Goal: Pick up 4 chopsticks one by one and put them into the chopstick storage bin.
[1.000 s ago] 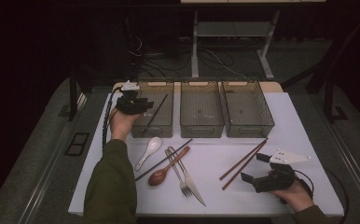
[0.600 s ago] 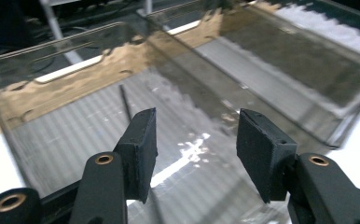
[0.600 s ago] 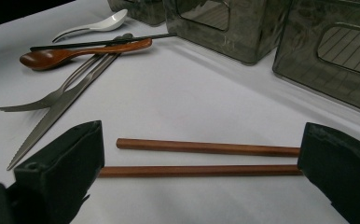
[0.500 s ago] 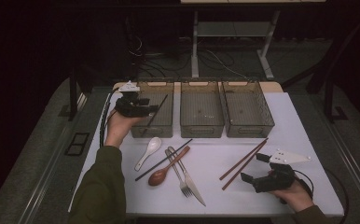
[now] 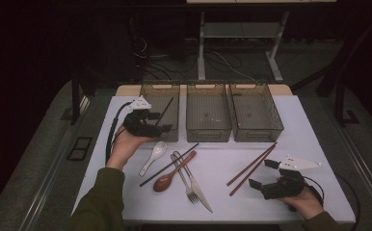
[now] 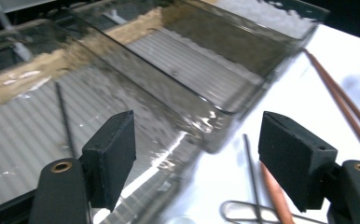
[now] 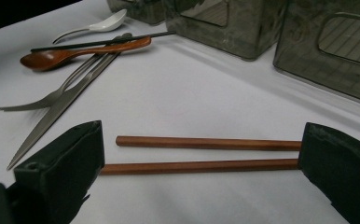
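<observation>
Dim, murky frames; dark surroundings

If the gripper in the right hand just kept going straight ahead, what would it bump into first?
Probably the two brown chopsticks, which lie across the table just ahead of the open right gripper. Exact depth is hard to judge.

Three clear mesh-bottomed plastic bins (image 5: 208, 115) line the white table's (image 5: 309, 144) far edge; a thin black chopstick (image 5: 164, 111) leans in the leftmost.

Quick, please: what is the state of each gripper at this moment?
Left gripper: open, holding nothing; its jaws have just been opening, beside the left bin.
Right gripper: open, holding nothing, at the brown chopsticks.
</observation>
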Demonstrator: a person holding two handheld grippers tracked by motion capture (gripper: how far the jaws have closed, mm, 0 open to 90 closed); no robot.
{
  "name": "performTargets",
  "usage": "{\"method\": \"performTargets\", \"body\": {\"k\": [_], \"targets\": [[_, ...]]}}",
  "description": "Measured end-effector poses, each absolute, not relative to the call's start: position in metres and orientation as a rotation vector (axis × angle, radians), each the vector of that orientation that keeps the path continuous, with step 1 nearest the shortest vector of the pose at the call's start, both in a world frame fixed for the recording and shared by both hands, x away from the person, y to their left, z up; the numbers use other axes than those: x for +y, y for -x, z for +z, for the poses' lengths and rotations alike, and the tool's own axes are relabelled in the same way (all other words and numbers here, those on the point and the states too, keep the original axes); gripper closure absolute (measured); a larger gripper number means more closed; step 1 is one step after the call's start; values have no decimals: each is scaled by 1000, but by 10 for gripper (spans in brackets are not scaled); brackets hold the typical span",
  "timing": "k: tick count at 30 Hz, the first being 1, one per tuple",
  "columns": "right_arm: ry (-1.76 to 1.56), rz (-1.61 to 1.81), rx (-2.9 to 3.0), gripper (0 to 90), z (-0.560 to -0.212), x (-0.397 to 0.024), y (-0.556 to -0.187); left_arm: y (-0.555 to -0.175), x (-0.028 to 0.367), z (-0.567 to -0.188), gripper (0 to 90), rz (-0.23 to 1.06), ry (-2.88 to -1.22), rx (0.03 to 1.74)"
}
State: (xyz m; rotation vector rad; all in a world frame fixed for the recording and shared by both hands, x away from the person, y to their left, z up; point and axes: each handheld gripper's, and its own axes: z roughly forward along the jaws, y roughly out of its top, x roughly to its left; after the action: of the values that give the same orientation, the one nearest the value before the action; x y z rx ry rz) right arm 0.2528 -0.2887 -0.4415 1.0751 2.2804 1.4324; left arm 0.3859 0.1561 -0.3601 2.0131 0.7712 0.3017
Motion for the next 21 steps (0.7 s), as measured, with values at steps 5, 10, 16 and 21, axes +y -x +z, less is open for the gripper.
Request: {"method": "performTargets", "body": {"k": [5,10,16,21], "targets": [[-1055,1426,2299,8,-440,-292,-253,-364,153,-370,234,298,-2003,752],[-1077,1424,2299,8,-440,-297,-254,-346,152,-381,220,309,-2006,739],[-1080,1422,2281,8,-439,-297,-253,-332,149,-393,194,308,-2034,729],[-1083,1409,2294,8,-439,-296,-252,-325,145,-399,171,277,-2055,705]]}}
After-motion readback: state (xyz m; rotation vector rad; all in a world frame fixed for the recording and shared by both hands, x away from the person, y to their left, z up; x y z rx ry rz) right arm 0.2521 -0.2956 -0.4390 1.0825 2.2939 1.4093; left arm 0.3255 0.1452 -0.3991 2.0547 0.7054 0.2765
